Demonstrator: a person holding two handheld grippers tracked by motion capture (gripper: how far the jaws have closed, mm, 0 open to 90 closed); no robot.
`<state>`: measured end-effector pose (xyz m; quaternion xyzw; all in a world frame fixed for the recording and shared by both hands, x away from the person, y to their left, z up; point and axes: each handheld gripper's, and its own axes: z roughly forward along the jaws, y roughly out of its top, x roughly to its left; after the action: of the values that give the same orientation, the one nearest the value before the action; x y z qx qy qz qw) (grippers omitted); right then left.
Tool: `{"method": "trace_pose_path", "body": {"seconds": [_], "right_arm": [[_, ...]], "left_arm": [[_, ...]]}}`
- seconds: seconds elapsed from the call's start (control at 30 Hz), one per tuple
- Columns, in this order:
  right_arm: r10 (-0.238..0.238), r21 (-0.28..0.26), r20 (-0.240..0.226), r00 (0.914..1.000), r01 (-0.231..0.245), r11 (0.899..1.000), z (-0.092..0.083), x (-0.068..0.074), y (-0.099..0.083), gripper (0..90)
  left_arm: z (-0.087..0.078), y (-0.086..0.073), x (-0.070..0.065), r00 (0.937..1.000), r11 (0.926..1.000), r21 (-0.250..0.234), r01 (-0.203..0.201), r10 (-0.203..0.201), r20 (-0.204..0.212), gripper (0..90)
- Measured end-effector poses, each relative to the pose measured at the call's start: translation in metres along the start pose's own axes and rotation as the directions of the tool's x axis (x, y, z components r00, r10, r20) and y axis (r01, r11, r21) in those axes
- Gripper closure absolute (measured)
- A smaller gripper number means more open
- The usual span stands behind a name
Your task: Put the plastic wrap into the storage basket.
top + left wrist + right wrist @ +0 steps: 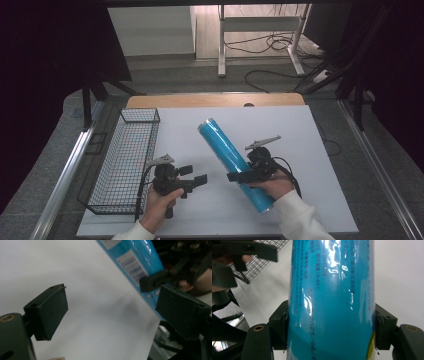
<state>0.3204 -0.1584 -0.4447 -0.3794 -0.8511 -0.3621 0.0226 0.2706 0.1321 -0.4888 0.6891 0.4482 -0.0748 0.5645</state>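
Observation:
A long blue cylinder (231, 154) wrapped in shiny film lies aslant across the white table top (295, 130), its far end toward the middle, its near end by the front edge. My right gripper (245, 174) is shut on the cylinder (332, 297) near its lower part, with a pad pressed on either side. My left gripper (196, 177) hovers open to the left of the cylinder (136, 257), nothing between its fingers (51, 310). In the left gripper view the right gripper (160, 280) is seen clamped on the tube.
A black wire basket (125, 155) stands along the table's left side and looks empty; its mesh (262, 262) shows behind the tube. A wooden edge (215, 100) runs along the back. Cables and desk legs lie on the floor beyond.

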Motion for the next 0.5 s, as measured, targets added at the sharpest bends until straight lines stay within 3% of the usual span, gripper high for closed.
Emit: {"method": "trace_pose_path", "body": {"seconds": [0.1,0.23,0.37,0.43,0.5], "right_arm": [[-0.004,-0.008,-0.005,1.0000,0.004,1.000,0.002,0.003,-0.001,31.8],[-0.013,-0.022,-0.013,0.9998,0.012,1.000,0.006,0.008,-0.001,31.8],[-0.018,-0.029,-0.019,0.9997,0.017,0.999,0.010,0.012,0.000,31.8],[-0.022,-0.035,-0.019,0.9996,0.021,0.999,0.013,0.015,0.001,31.8],[-0.022,-0.034,-0.024,0.9995,0.022,0.999,0.014,0.016,0.001,31.8]], "left_arm": [[0.007,0.006,0.003,0.9981,0.9992,-0.007,0.039,-0.038,0.048,8.6],[0.018,0.015,0.009,0.9880,0.9942,-0.022,0.106,-0.102,0.116,8.6],[0.025,0.020,0.011,0.9836,0.9918,-0.031,0.124,-0.119,0.136,9.5],[0.031,0.022,0.012,0.9774,0.9888,-0.032,0.146,-0.139,0.160,10.5],[0.034,0.023,0.013,0.9750,0.9876,-0.030,0.154,-0.147,0.167,10.7]]}}
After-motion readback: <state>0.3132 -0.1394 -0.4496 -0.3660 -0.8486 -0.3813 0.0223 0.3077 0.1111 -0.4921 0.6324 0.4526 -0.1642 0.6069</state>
